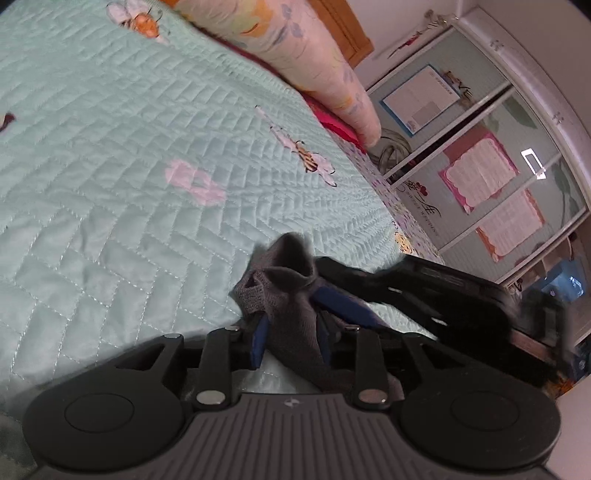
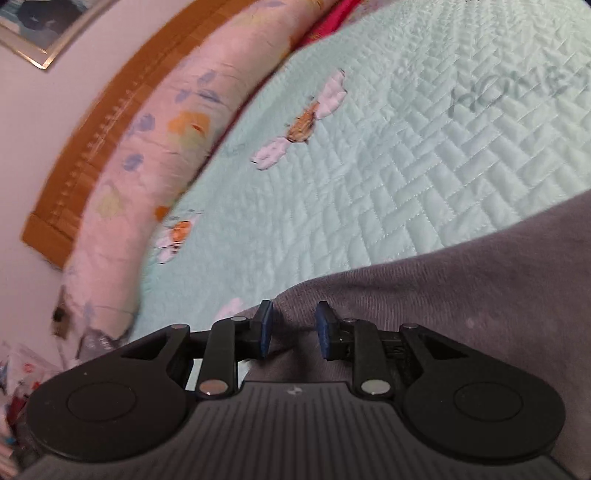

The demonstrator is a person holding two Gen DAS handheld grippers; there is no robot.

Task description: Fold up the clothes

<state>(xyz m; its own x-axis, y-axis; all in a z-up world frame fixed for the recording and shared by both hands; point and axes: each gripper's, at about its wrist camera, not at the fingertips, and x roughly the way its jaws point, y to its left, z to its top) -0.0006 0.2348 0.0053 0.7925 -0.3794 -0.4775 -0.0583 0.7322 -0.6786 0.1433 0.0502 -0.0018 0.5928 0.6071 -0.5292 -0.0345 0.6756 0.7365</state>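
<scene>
So, left to right in the left wrist view: one mint green quilted bedspread [image 1: 129, 206] fills most of the picture, with two bee prints showing and one pale pink patch between them. One long peach floral pillow [image 1: 295, 48] lies along the far edge, with one wooden headboard [image 1: 347, 26] behind it and a strip of red fabric [image 1: 332, 118] under it. Further right is one wardrobe [image 1: 498, 155] with sliding doors, and I count three paper sheets stuck on it.

One grey garment [image 1: 291, 306] is bunched up low in the middle, rising in a peak off the bedspread. The left gripper [image 1: 291, 332] has its two blue pads set narrowly apart with the grey cloth running between them; the cloth fills the gap and looks pinched. The right gripper [image 1: 406, 291] shows as a dark blurry shape just right of the bunch, one of its blue pads against the cloth.

Right wrist view: same headboard [image 2: 92, 140], same pillow [image 2: 147, 155], then the bedspread [image 2: 388, 155] with three bee prints here. The garment [image 2: 461, 288] spreads across the lower right, lying on the bedspread. The right gripper [image 2: 293, 325] sits over its edge, two pads partly open, with a clear gap on both sides of the cloth, so nothing is clamped
</scene>
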